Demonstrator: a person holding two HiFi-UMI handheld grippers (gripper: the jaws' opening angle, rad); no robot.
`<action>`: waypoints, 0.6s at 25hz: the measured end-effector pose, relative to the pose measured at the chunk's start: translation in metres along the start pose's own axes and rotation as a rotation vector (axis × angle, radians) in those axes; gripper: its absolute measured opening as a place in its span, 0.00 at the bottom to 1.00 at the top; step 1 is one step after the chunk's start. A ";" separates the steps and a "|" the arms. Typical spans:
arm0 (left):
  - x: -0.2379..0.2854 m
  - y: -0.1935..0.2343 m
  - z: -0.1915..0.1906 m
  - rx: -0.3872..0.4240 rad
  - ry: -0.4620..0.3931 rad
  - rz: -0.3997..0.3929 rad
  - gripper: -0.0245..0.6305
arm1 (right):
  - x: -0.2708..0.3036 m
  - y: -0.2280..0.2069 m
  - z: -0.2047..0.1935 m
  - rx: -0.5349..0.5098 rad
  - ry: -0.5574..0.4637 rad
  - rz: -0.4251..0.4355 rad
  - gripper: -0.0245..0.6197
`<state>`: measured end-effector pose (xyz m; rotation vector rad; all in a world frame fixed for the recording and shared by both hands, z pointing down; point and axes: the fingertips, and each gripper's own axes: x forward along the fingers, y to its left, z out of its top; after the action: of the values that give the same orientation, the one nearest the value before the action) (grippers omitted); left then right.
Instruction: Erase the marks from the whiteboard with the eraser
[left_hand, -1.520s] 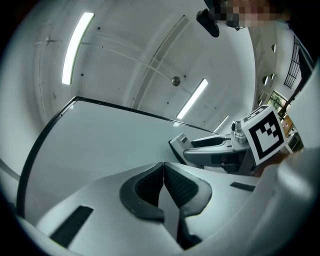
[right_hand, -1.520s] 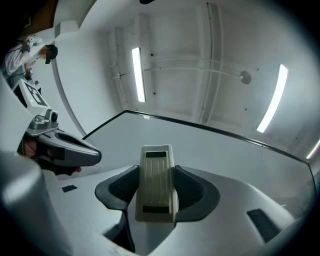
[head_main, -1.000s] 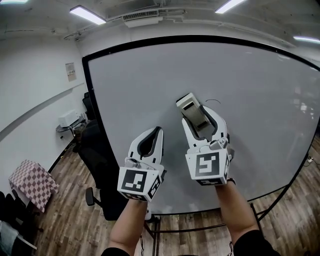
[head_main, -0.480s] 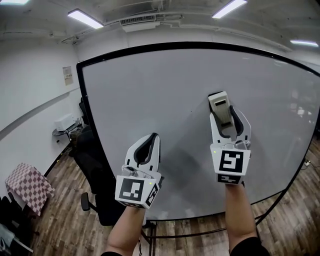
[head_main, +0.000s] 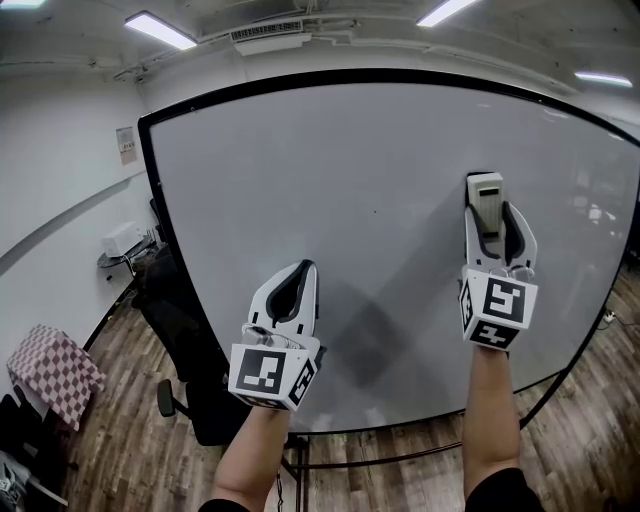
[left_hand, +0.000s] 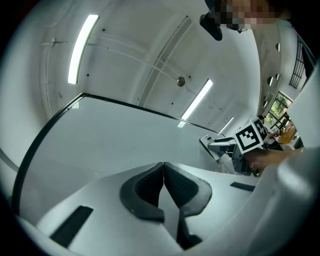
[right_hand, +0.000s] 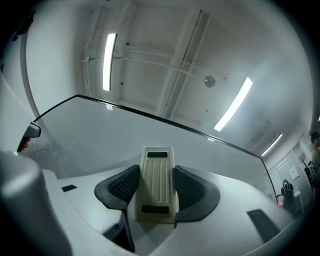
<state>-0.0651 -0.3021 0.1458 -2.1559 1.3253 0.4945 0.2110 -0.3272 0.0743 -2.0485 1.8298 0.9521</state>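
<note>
A large black-framed whiteboard (head_main: 330, 180) fills the head view; only a tiny dark speck (head_main: 375, 212) shows on it. My right gripper (head_main: 487, 205) is shut on a cream ribbed eraser (head_main: 485, 193), held against the board's right part. In the right gripper view the eraser (right_hand: 157, 182) sits between the dark pads (right_hand: 121, 186), pointing at the whiteboard (right_hand: 100, 135). My left gripper (head_main: 300, 283) hangs shut and empty lower left, in front of the board. In the left gripper view its jaws (left_hand: 163, 172) meet, and the right gripper with the eraser (left_hand: 216, 146) shows at the right.
A black office chair (head_main: 175, 320) stands left of the board on a wooden floor (head_main: 110, 440). A checkered cloth (head_main: 50, 365) lies at the lower left. The board's stand legs (head_main: 400, 455) run below it. Ceiling lights (head_main: 160, 30) are overhead.
My right gripper has carried the eraser to the right across the board, and the curved mark seen beside it a second ago is gone. The left gripper has stayed roughly in place.
</note>
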 end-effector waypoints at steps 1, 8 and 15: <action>0.001 -0.002 -0.002 -0.002 0.004 -0.005 0.07 | -0.003 0.000 0.002 0.006 -0.014 0.005 0.42; -0.003 -0.001 -0.005 -0.007 0.012 -0.004 0.07 | -0.037 0.034 0.026 0.063 -0.129 0.161 0.42; -0.013 -0.002 -0.010 -0.017 0.024 0.008 0.07 | -0.048 0.151 0.052 -0.178 -0.125 0.449 0.42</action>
<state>-0.0686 -0.2985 0.1614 -2.1775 1.3472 0.4856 0.0514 -0.2876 0.1002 -1.6438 2.2534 1.3649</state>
